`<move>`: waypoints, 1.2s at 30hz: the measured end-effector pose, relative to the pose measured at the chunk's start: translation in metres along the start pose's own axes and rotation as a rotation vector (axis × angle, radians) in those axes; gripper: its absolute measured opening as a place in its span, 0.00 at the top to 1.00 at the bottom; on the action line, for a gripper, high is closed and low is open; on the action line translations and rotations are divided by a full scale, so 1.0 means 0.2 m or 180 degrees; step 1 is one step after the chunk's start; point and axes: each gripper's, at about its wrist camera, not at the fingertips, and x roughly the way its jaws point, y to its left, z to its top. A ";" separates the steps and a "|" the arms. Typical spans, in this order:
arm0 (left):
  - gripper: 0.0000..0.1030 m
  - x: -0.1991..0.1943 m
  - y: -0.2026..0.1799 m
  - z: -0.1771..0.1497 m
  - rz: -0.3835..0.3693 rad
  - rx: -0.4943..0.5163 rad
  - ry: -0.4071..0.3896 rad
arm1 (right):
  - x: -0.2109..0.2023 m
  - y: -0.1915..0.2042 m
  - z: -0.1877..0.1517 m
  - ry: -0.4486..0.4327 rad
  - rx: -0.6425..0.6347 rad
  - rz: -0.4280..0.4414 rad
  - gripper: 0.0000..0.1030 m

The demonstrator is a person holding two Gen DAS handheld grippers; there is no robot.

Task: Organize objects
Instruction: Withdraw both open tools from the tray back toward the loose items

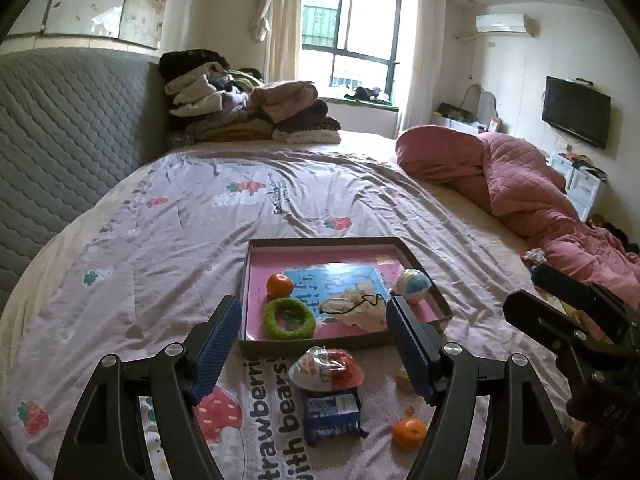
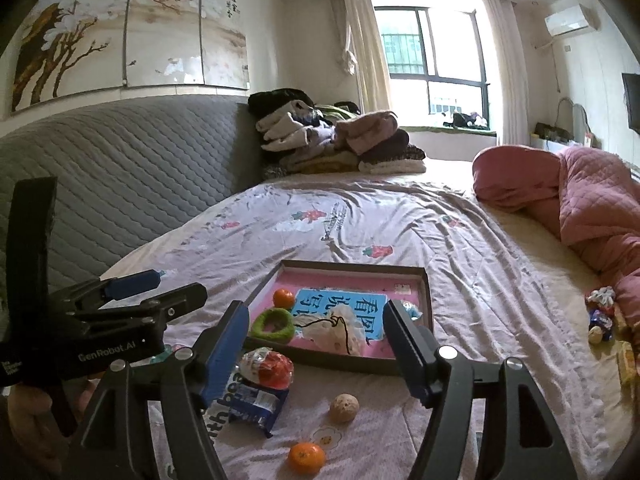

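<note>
A shallow brown box (image 1: 320, 242) with a pink lining lies on the bed. In it are a tangerine (image 1: 280, 285), a green ring (image 1: 289, 317), a white drawstring pouch (image 1: 356, 310), a colourful ball (image 1: 412, 285) and a blue booklet (image 1: 340, 276). In front of the box lie a red-and-white wrapped snack (image 1: 326, 368), a blue packet (image 1: 332, 412), a second tangerine (image 1: 409, 433) and a walnut (image 2: 344, 408). My left gripper (image 1: 314, 344) hangs open above these loose items, holding nothing. My right gripper (image 2: 314, 348) is open and empty beside it, over the box's near edge (image 2: 340, 362).
A grey quilted headboard (image 1: 60, 128) runs along the left. Folded clothes (image 1: 248, 108) are piled at the far end of the bed. A pink quilt (image 1: 520, 184) lies bunched on the right, with several small wrapped items (image 2: 600, 316) beside it.
</note>
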 end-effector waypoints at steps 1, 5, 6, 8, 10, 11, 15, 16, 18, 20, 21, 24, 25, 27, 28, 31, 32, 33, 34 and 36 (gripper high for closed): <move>0.26 -0.02 -0.01 0.00 0.0004 0.0016 -0.0003 | -0.01 0.01 0.01 -0.0006 -0.0010 -0.0005 0.33; 0.26 -0.06 -0.02 -0.02 0.0023 0.0035 -0.0005 | -0.06 0.03 0.01 -0.0044 -0.0040 -0.0002 0.33; 0.26 -0.07 -0.02 -0.02 0.0024 0.0034 -0.0003 | -0.07 0.04 0.01 -0.0051 -0.0045 -0.0006 0.33; 0.26 -0.08 -0.02 -0.03 0.0039 0.0038 -0.0003 | -0.09 0.05 0.01 -0.0060 -0.0057 -0.0004 0.33; 0.26 -0.10 -0.02 -0.04 0.0064 0.0029 0.0002 | -0.11 0.06 0.01 -0.0065 -0.0077 -0.0016 0.33; 0.26 -0.11 -0.02 -0.05 0.0065 0.0028 0.0003 | -0.12 0.06 0.01 -0.0070 -0.0089 -0.0014 0.33; 0.26 -0.13 -0.01 -0.07 0.0099 0.0033 0.0030 | -0.14 0.07 0.00 -0.0065 -0.0098 -0.0028 0.33; 0.26 -0.13 -0.01 -0.08 0.0112 0.0039 0.0042 | -0.15 0.07 0.00 -0.0058 -0.0094 -0.0028 0.33; 0.26 -0.14 -0.02 -0.09 0.0112 0.0053 0.0055 | -0.15 0.07 -0.01 -0.0049 -0.0090 -0.0043 0.33; 0.26 -0.14 -0.03 -0.11 0.0117 0.0080 0.0078 | -0.16 0.07 -0.02 -0.0035 -0.0094 -0.0049 0.33; 0.26 -0.14 -0.03 -0.12 0.0123 0.0092 0.0091 | -0.16 0.07 -0.02 -0.0028 -0.0098 -0.0053 0.33; 0.26 -0.13 -0.05 -0.14 0.0127 0.0142 0.0143 | -0.17 0.07 -0.04 -0.0017 -0.0105 -0.0062 0.33; 0.26 -0.12 -0.06 -0.15 0.0128 0.0159 0.0159 | -0.17 0.07 -0.05 -0.0010 -0.0108 -0.0061 0.33; 0.26 -0.12 -0.07 -0.17 0.0122 0.0189 0.0178 | -0.18 0.07 -0.06 -0.0001 -0.0118 -0.0073 0.33; 0.26 -0.13 -0.07 -0.18 0.0112 0.0206 0.0184 | -0.18 0.07 -0.07 -0.0003 -0.0123 -0.0068 0.33; 0.26 -0.12 -0.07 -0.20 0.0130 0.0219 0.0207 | -0.18 0.07 -0.09 0.0019 -0.0145 -0.0082 0.33; 0.26 -0.12 -0.07 -0.21 0.0131 0.0213 0.0220 | -0.18 0.07 -0.10 0.0029 -0.0149 -0.0079 0.33; 0.26 -0.12 -0.06 -0.22 0.0125 0.0204 0.0239 | -0.18 0.07 -0.11 0.0046 -0.0152 -0.0077 0.33; 0.26 -0.11 -0.06 -0.23 0.0119 0.0199 0.0253 | -0.18 0.07 -0.12 0.0064 -0.0154 -0.0087 0.33; 0.26 -0.10 -0.06 -0.25 0.0103 0.0183 0.0300 | -0.17 0.07 -0.14 0.0102 -0.0173 -0.0090 0.33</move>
